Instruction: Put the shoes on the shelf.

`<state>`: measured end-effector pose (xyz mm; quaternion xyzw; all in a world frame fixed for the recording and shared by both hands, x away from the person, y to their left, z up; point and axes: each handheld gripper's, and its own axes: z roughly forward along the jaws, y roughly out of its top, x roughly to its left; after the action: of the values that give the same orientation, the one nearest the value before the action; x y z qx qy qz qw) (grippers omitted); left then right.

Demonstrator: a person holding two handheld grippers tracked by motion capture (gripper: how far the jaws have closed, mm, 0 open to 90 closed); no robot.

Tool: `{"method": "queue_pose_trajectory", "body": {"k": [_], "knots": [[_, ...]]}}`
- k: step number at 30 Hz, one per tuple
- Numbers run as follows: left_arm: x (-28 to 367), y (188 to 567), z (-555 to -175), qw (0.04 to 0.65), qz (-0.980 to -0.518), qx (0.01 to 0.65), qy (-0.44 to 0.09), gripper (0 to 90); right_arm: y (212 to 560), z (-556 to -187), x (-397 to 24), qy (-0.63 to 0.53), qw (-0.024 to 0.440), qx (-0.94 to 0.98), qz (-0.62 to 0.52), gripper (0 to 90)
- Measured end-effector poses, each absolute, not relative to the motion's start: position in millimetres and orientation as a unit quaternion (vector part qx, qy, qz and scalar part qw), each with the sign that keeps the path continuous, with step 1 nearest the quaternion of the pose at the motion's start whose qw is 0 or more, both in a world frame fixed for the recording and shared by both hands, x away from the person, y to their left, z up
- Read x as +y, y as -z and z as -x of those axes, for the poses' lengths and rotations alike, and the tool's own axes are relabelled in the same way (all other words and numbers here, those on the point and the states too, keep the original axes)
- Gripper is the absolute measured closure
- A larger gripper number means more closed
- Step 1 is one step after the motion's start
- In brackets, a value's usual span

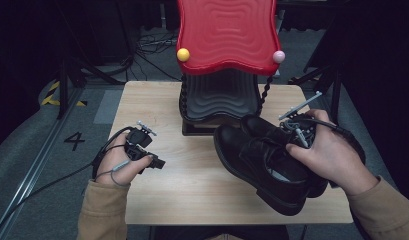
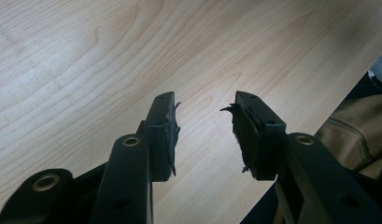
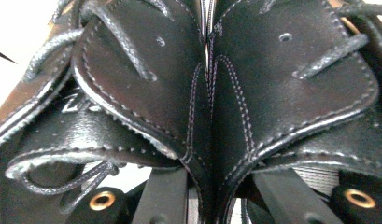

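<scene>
While the pair of black leather lace-up shoes [image 1: 272,160] hangs near the right front corner of the pale wooden surface [image 1: 192,185] in the high view, the right gripper [image 1: 297,131] grasps both together; this looks like the carrying step, probably toward the red wavy-topped rack [image 1: 227,35] at the far edge. Open room lies left of the shoes. In the left gripper view, the left gripper [image 2: 205,133] has its fingers released over bare wood near the front edge. In the right gripper view, the fingers [image 3: 163,196] pinch the two inner collars together.
</scene>
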<state>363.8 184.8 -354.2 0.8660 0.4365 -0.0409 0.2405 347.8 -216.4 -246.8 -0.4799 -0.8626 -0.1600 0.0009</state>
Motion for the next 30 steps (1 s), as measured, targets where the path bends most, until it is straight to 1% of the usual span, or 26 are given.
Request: {"method": "queue_pose_trajectory", "body": {"k": [4,11,23,25,30], "knots": [[186.1,354.4,-362.7,0.241,-0.865,0.439,0.042,59.7,235.3,-347.5,-218.4,0.165,-0.002,-0.861,0.481,82.1],[193.3,354.7,-359.0,0.244,-0.858,0.45,0.037,59.9,204.4,-351.6,-223.1,0.177,-0.005,-0.859,0.48,82.0],[197.8,357.4,-348.8,0.247,-0.848,0.468,0.028,59.1,131.4,-363.5,-221.8,0.2,-0.02,-0.853,0.482,82.1],[198.6,357.6,-347.7,0.246,-0.847,0.47,0.028,59.1,125.8,-364.3,-221.2,0.199,-0.02,-0.853,0.482,82.1],[204.3,358.8,-343.0,0.245,-0.844,0.476,0.027,59.1,98.2,-369.4,-217.6,0.196,0.001,-0.852,0.485,82.1]]}}
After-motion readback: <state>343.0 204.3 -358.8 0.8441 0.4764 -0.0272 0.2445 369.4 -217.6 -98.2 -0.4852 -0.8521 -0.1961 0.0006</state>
